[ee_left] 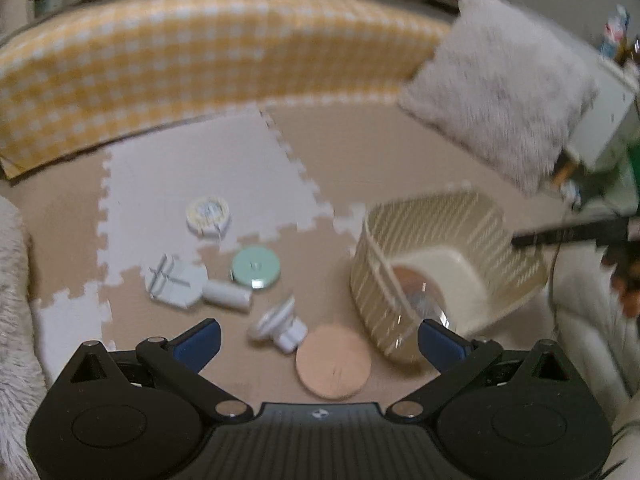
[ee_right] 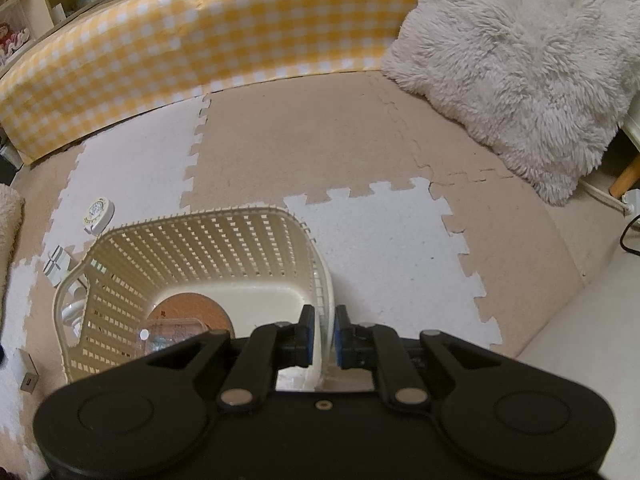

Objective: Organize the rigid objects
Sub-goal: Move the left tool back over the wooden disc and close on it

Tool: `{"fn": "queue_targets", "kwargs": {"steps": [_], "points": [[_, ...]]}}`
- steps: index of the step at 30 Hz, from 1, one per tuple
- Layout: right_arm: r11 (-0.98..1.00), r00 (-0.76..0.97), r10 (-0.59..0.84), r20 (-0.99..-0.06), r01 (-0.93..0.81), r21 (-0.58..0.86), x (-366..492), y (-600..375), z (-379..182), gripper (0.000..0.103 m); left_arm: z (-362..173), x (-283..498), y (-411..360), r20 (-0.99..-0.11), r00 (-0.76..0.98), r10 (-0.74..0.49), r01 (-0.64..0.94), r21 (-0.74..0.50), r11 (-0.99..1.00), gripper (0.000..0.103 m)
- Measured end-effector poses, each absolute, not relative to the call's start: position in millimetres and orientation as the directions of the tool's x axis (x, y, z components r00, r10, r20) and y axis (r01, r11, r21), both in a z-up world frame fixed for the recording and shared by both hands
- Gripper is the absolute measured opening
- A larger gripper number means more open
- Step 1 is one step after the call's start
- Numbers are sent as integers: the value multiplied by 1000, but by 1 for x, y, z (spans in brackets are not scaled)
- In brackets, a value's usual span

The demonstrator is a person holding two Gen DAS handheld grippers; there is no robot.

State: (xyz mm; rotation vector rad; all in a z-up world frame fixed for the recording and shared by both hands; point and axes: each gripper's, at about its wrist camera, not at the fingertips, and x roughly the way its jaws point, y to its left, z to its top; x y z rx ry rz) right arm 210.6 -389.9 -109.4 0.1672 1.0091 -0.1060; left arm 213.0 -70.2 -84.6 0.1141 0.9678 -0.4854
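My left gripper hangs open and wide over the floor mat, with nothing held. Below and between its fingers lie a round cork coaster and a white clip-like piece. Farther out are a white cylinder, a white ribboned box, a mint round disc and a yellow-white round tin. The cream slotted basket stands tipped at the right. My right gripper is shut on the near wall of the basket. Inside lie a cork coaster and a clear plastic item.
A yellow checked cushion edge borders the far side of the puzzle mat. A fluffy grey pillow leans at the right. A small grey block lies left of the basket. A fuzzy rug edge is at the far left.
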Motion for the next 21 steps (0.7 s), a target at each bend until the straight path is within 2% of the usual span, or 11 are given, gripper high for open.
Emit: {"fn": "queue_targets", "kwargs": {"steps": [9,14,17,21], "points": [[983,522,-12,-853,164,87,211,-390,-110,10,-133,199,-100,-886,375,-273,609,14,793,103],[984,519,-16,-855,162,80,210,-389,-110,10,-150,202,-106,-890,358,-284,638,11,770,103],[984,517,-15,-856,161,80,210,-389,-111,10,-154,209,-107,-883,344,-320,636,-32,771,98],[984,514,-16,-858,158,77,211,-389,-111,10,-162,218,-109,-883,335,-330,618,-59,784,85]]}}
